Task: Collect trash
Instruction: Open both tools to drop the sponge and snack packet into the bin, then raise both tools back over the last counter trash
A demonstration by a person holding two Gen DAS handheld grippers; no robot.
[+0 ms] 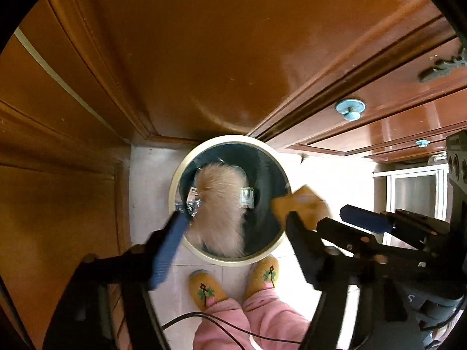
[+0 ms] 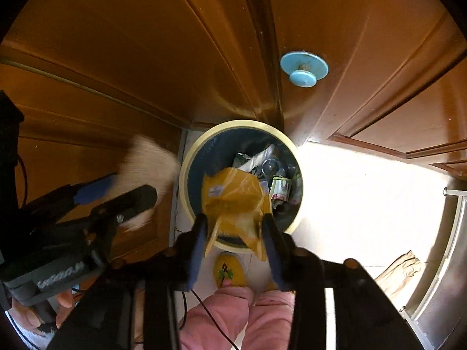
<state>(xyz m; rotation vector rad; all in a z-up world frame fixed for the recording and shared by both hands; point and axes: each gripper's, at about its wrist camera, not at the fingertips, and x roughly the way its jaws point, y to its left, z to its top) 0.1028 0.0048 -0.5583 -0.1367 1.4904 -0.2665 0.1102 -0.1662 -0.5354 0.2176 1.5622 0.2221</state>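
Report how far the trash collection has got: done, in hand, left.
Done: the round bin already holds trash, including a clear bulb and a crumpled printed wrapper.
In hand: over the bin, a fluffy cream piece drops clear of the open left gripper; the yellow wrapper sits between the right gripper fingers, jaws apart.
Left: the wrapper must fall in; a crumpled brown paper lies on the floor.

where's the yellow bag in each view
Left wrist: yellow bag at centre right, blurred, over the bin's right rim.
Right wrist: yellow bag at centre, between the right gripper's fingers, above the bin.
Shared landmark: the round bin.
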